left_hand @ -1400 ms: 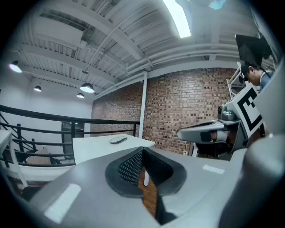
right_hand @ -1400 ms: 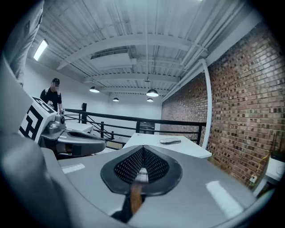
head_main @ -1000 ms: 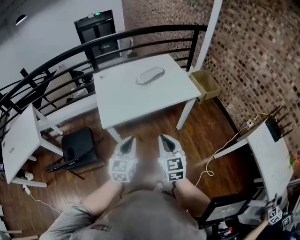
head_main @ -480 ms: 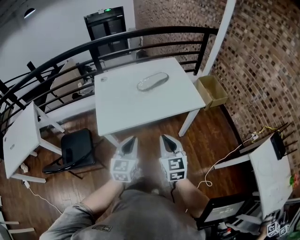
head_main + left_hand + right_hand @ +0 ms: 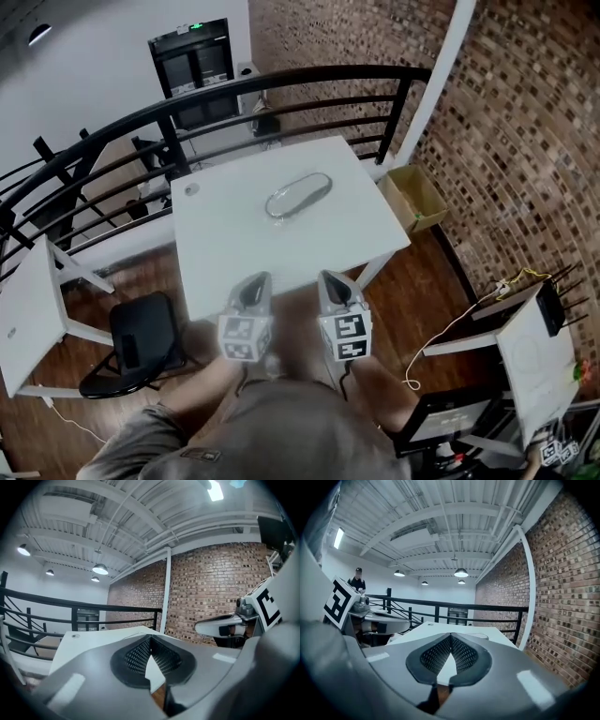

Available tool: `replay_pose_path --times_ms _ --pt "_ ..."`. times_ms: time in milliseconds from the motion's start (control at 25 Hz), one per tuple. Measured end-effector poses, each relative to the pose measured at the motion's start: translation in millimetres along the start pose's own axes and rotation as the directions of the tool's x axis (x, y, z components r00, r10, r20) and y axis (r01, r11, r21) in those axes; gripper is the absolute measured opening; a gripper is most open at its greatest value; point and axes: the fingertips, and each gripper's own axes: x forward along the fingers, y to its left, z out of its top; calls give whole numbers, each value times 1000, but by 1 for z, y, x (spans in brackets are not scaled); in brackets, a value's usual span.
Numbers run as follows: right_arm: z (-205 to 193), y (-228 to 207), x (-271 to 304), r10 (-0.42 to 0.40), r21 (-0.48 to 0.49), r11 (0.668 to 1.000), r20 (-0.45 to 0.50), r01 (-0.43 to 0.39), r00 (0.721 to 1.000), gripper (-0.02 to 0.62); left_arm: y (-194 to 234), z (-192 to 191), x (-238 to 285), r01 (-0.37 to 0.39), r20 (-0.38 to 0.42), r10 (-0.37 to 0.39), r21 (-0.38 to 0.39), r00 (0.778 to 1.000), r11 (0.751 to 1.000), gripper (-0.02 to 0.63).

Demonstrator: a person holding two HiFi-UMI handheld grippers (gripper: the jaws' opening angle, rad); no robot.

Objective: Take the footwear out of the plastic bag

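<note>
The plastic bag (image 5: 298,194) lay slanted on the table (image 5: 216,253), far beyond and between the left hand-held gripper (image 5: 253,286) and right hand-held gripper (image 5: 336,284); both closed, empty.

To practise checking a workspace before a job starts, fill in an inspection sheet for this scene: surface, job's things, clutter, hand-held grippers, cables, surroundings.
Surface: white table, top in full view.
Job's things: clear plastic bag lying near the table's middle; the footwear inside is too small to make out.
Clutter: one small round object near the far left corner.
Grippers: left hand-held gripper and right hand-held gripper both shut, empty, side by side at the table's near edge, apart from the bag.
Cables: white cable on the wooden floor, right.
Surroundings: black railing, brick wall, cardboard box, black chair.
</note>
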Motion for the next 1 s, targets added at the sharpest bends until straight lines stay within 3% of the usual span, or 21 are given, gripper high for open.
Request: replay_pose_path --times_ms 200,520,840,1000 --pt "20 -6 46 -21 -16 1000 10 21 1000 15 37 0 36 12 -5 -12 -13 1000 1000 0" --pt "2 -27 93 2 -33 999 -49 -4 999 15 60 -16 73 -25 -67 22 -47 997 999 0" --pt "3 -60 174 130 -42 990 -65 -133 989 15 101 -42 135 -171 -137 158 -91 978 981 0" --pt "5 -85 211 197 -48 979 -72 -201 978 15 112 -33 164 -251 -151 236 -87 960 964 0"
